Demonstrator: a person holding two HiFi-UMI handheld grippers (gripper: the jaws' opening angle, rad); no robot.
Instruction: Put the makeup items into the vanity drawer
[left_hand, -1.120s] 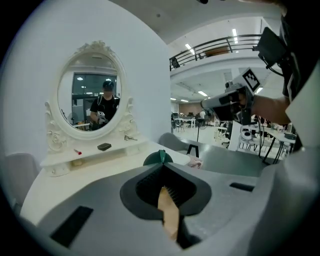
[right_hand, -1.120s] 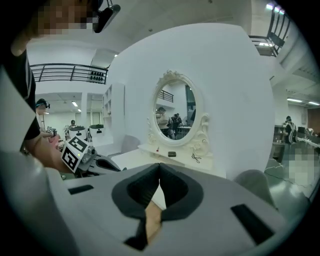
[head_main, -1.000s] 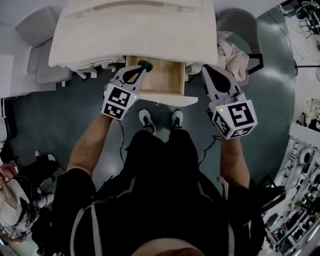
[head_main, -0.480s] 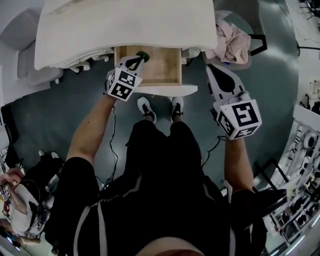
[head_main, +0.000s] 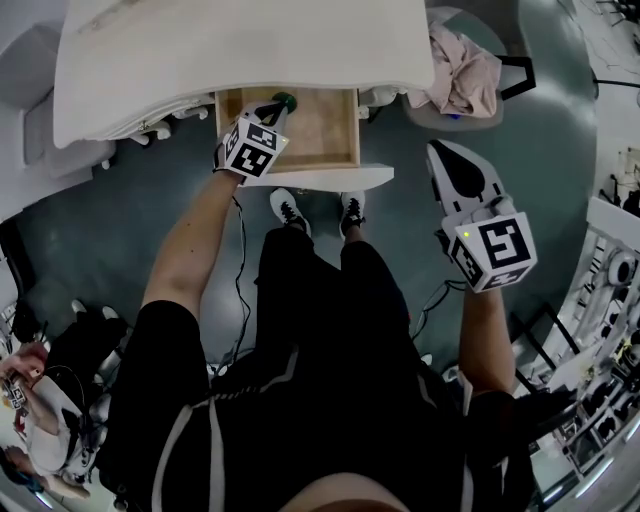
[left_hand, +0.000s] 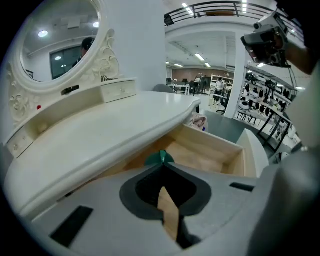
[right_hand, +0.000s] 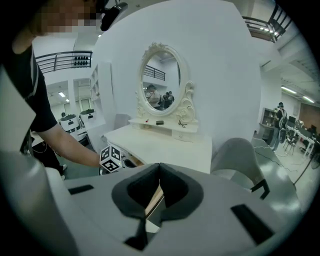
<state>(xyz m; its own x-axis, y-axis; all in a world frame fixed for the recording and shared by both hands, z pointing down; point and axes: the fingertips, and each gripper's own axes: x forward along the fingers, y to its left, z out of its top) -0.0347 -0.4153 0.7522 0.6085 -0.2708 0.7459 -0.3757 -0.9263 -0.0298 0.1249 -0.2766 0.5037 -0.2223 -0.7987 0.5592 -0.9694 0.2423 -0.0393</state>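
Left gripper (head_main: 274, 106) reached deeper into drawer (head_main: 322, 132), pinching green item (head_main: 286, 100); right gripper (head_main: 441, 149) closed, empty.

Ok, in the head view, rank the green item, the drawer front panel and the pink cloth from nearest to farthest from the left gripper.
1. green item, pinched between the left gripper's jaws.
2. drawer front panel, just to its right, on the near side.
3. pink cloth, far off to the right.
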